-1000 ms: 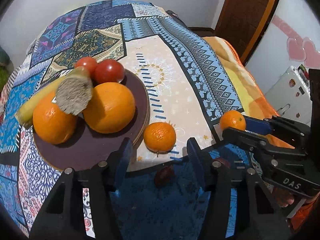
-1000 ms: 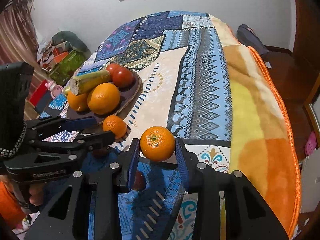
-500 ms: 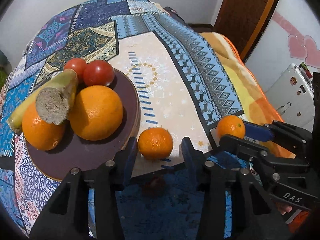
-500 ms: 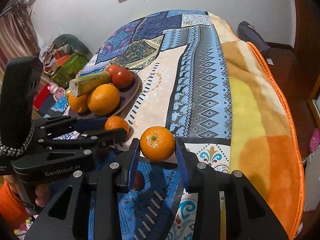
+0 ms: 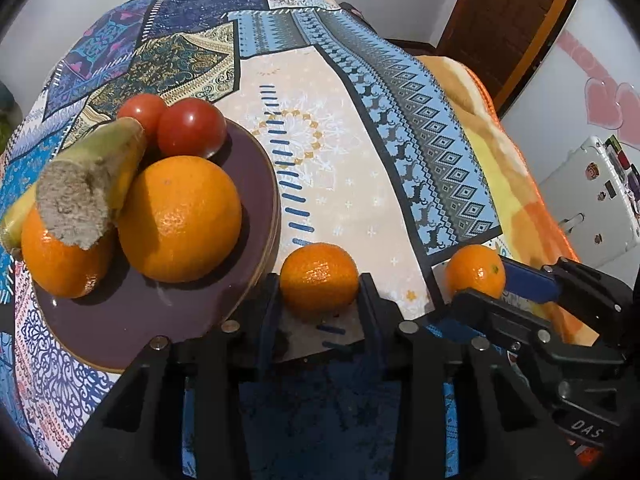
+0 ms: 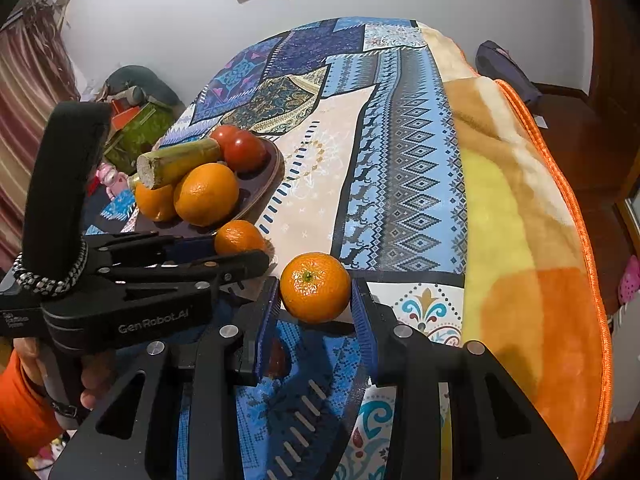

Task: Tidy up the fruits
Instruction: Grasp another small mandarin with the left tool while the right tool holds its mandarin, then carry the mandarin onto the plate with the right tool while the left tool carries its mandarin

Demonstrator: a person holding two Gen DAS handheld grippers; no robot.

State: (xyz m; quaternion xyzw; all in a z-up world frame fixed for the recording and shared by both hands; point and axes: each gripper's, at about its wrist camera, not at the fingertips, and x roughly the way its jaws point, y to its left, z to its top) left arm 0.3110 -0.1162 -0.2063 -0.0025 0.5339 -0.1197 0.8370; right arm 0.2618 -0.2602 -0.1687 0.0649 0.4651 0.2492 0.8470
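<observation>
A small tangerine [image 5: 319, 276] lies on the patterned cloth [image 5: 360, 168] just beside the rim of the brown plate [image 5: 248, 176], between the fingers of the left gripper [image 5: 319, 300], whose jaws have just been closing and now touch its sides. A second tangerine [image 6: 315, 287] sits to its right, clamped in the right gripper [image 6: 315, 304]. The plate holds two oranges [image 5: 180, 218], two tomatoes [image 5: 191, 128] and a cut green-yellow stalk [image 5: 86, 184] lying across them.
</observation>
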